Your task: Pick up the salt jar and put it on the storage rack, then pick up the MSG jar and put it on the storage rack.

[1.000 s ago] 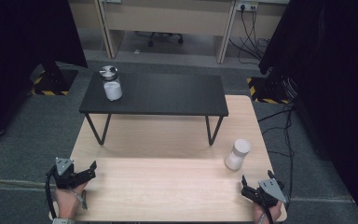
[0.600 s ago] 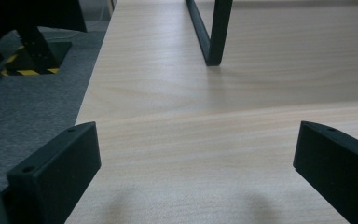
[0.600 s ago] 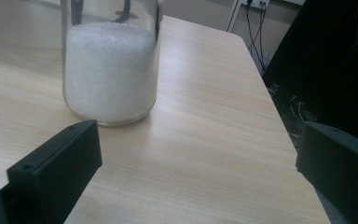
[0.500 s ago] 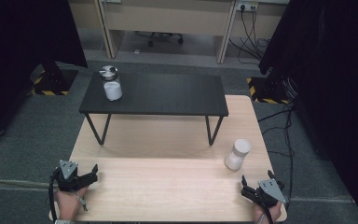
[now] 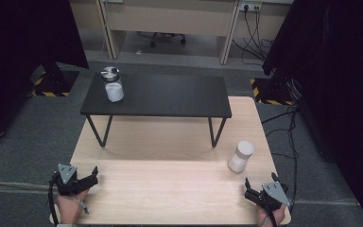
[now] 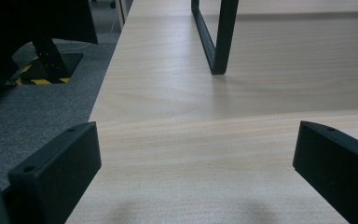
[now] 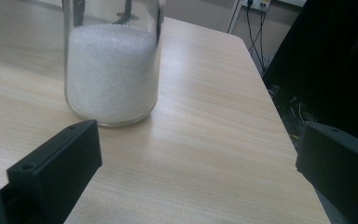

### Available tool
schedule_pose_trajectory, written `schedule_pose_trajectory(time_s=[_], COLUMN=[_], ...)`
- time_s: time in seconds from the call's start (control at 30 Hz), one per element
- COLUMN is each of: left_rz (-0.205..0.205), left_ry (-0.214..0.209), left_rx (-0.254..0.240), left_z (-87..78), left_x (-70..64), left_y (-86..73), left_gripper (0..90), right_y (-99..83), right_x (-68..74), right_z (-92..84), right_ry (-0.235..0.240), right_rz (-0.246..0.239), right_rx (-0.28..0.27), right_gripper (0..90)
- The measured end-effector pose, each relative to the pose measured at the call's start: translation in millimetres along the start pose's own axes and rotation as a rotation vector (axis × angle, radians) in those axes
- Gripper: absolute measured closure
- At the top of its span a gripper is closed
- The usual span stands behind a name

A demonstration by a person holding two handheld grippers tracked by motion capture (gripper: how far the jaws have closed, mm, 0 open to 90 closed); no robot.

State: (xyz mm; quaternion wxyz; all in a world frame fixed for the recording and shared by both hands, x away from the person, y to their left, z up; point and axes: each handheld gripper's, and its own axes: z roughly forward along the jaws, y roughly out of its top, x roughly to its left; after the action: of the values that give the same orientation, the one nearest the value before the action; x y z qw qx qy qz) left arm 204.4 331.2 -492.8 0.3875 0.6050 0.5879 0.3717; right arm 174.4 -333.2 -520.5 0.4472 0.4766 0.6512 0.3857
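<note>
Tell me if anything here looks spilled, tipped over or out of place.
Nothing stands out. Both jars stand upright: the near jar on the wooden table, the other jar on the black shelf. No spill is visible. The left gripper and right gripper are open.

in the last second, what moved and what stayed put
The left gripper drew back a little toward the near table edge, jaws open, holding nothing. The right gripper barely shifted, also open and empty. The jar on the wooden table and the jar on the black bench stayed where they were.
</note>
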Motion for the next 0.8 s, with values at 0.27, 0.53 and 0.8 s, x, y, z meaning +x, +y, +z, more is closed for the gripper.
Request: schedule_pose_trajectory(time_s=[0.27, 0.53, 0.8], left_rz=[0.000, -0.004, 0.008], left_ry=[-0.005, -0.019, -0.024], left_rx=[-0.008, -0.016, -0.014], left_z=[-0.4, -1.0, -0.5], left_x=[0.9, 3.3, 3.0], left_y=[-1.1, -2.3, -2.1], left_gripper=[0.0, 0.0, 0.0], right_y=[-0.1, 0.2, 3.3], right_x=[-0.9, -1.6, -3.8], right_z=[0.2, 0.5, 1.3], right_ry=[0.001, 0.001, 0.064], right_rz=[0.005, 0.028, 0.012], right_rx=[-0.002, -0.006, -0.007], right_gripper=[0.3, 0.3, 0.3])
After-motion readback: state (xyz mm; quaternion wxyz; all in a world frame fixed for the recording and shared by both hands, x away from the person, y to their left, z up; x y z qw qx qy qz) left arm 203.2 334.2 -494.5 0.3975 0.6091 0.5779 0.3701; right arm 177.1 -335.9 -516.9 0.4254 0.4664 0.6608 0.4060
